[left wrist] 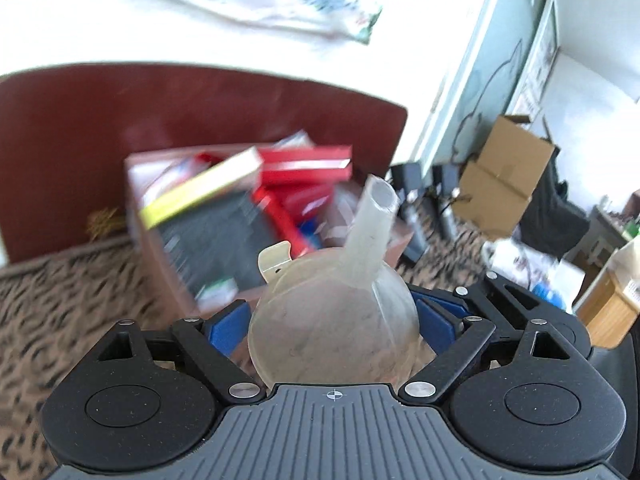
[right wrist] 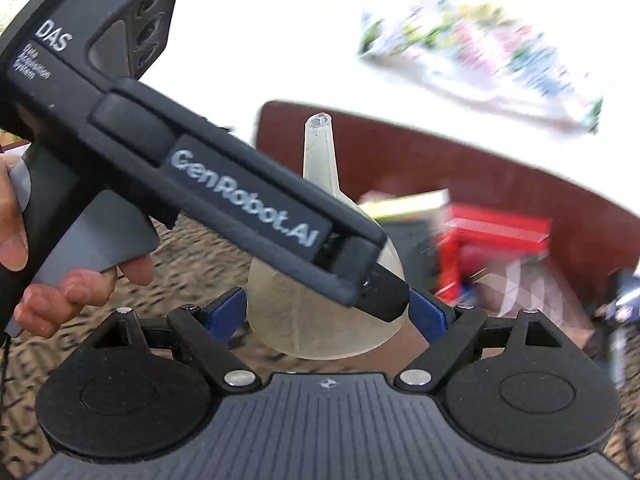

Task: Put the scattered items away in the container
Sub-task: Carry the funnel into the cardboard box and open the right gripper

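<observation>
Left tongs [left wrist: 330,318]: blue pads clamped on either side of funnel [left wrist: 340,304], gripping the bowl. Spout points up and away, tilted to the right.

Right tongs [right wrist: 326,312]: spread wide, just short of the funnel. Left wrist view shows no second pair of fingers on the bowl, so I judge them empty.

Funnel position: in the air, just short of the box [left wrist: 140,216], at its near side, spout over the near right corner. Not yet inside.

Box: already crowded. Red packs [left wrist: 308,164] are stacked at the far side, and a yellow-edged book [left wrist: 200,196] leans across the left. The only loose room seems to be at the right, near the spout.

Step in hand, as judged: carry the funnel over the box and release.

- Move forward until the whole bowl is past the near wall of the box, not only the spout.
- Aim for the right side of the box, where contents sit lower.
- Lower close to the contents before opening. Light, round plastic will likely roll or bounce off the sloping book.
- Keep the right tongs back from the box. The left tool crosses right in front of them.

Frames are blurred, so fine contact is uncertain.
</observation>
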